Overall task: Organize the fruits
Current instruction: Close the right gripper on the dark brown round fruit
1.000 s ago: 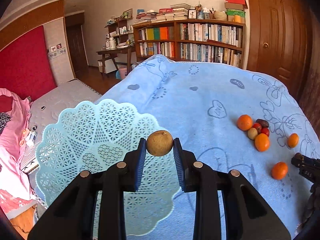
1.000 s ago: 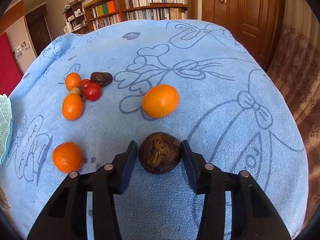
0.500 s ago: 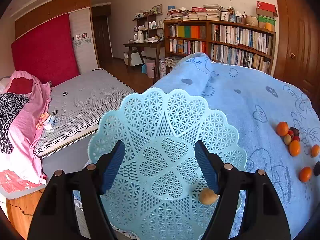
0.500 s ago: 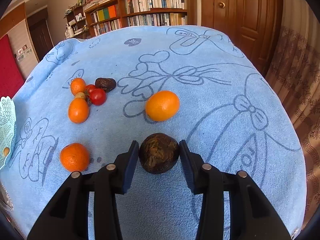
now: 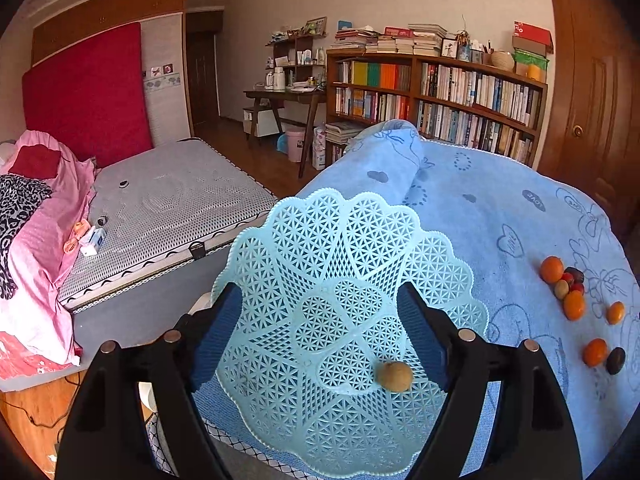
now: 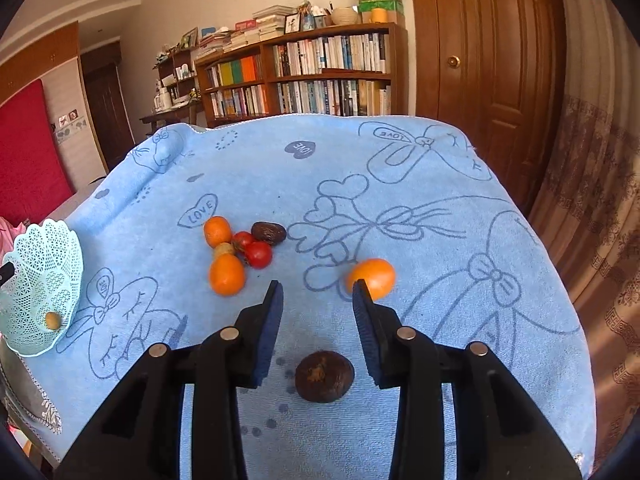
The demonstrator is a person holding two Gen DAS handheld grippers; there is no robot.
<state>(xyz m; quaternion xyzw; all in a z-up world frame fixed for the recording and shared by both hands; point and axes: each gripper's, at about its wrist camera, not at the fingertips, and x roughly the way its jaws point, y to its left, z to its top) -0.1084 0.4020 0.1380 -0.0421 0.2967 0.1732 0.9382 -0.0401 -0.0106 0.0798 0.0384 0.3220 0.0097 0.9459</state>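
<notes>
While the left hand-held gripper (image 5: 320, 336) is hanging spread wide over the basket (image 5: 348, 240), nothing is sitting between its fingers (image 5: 420, 340); the gap is simply framing the pale-blue lattice bowl. One small tan fruit (image 5: 394, 376) is lying low inside the basket, toward the right finger, where the sloping wall is probably letting it settle. The basket is resting at the left edge of the blue towel (image 5: 480, 200) covering the bench, near the bed (image 5: 168, 208), which is keeping it well apart from the loose fruit and giving a clear drop zone. Far to the right, the remaining oranges (image 5: 574, 305) and darker pieces are waiting on the towel.

Seen from the right wrist, the right hand-held gripper (image 6: 318, 308) is also standing spread, pinching nothing. A dark brown fruit (image 6: 324, 376) is lying on the towel just below and between the fingers, not touched by either pad, so it looks lined up for a grasp. An orange (image 6: 374, 276) is sitting just beyond the right fingertip, and a cluster of oranges, tomatoes (image 6: 258, 254) and a date-like piece is gathered farther left. The basket is showing at the far left edge with the tan fruit inside, so most of the sorting appears to be left.
</notes>
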